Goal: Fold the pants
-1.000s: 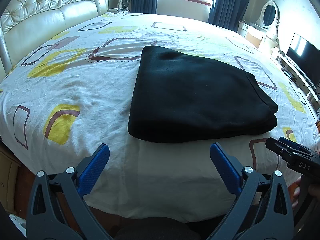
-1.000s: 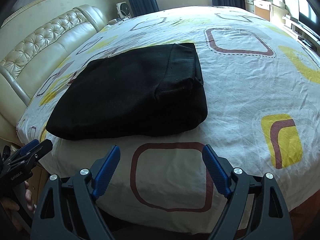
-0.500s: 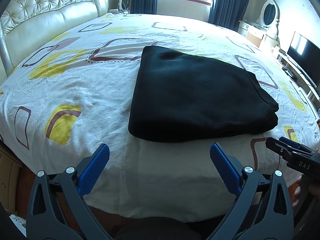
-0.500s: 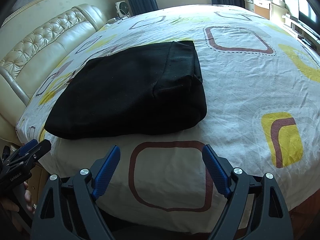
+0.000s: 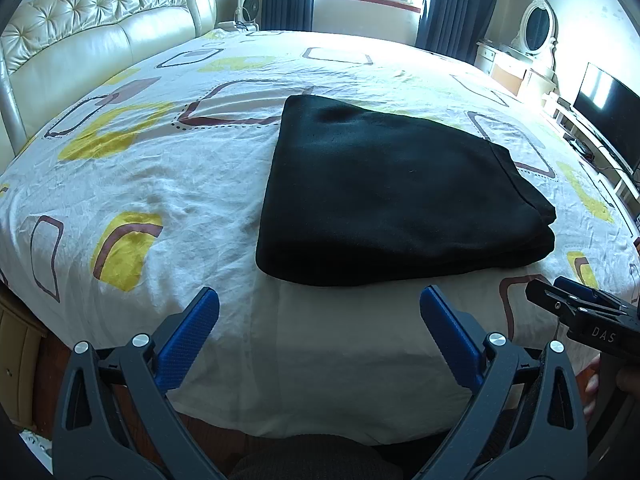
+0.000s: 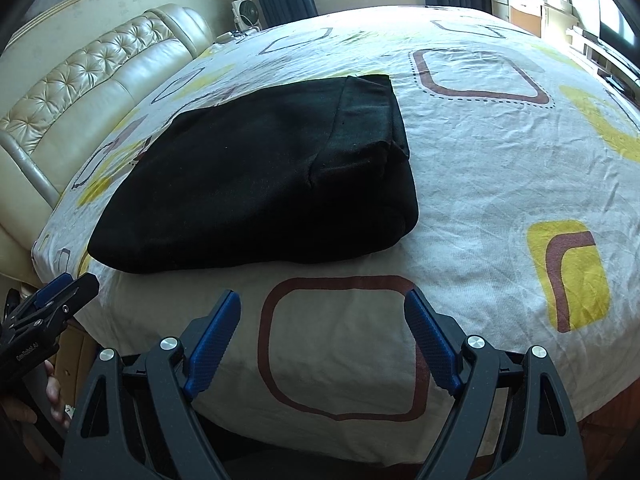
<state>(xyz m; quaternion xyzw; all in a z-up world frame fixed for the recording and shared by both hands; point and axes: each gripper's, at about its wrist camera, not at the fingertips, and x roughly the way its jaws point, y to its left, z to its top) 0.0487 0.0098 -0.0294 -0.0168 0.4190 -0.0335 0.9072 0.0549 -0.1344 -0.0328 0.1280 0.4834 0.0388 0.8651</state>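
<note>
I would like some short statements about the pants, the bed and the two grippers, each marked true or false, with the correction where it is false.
1. The black pants lie folded in a stack on the bed. True.
2. The left gripper is shut on the pants. False: its fingers are spread and it holds nothing, short of the cloth.
3. The right gripper is open and empty. True.
4. The pants hang over the near edge of the bed. False: they lie fully on top, back from that edge.
5. A tufted headboard stands at the left of the bed. True.
</note>
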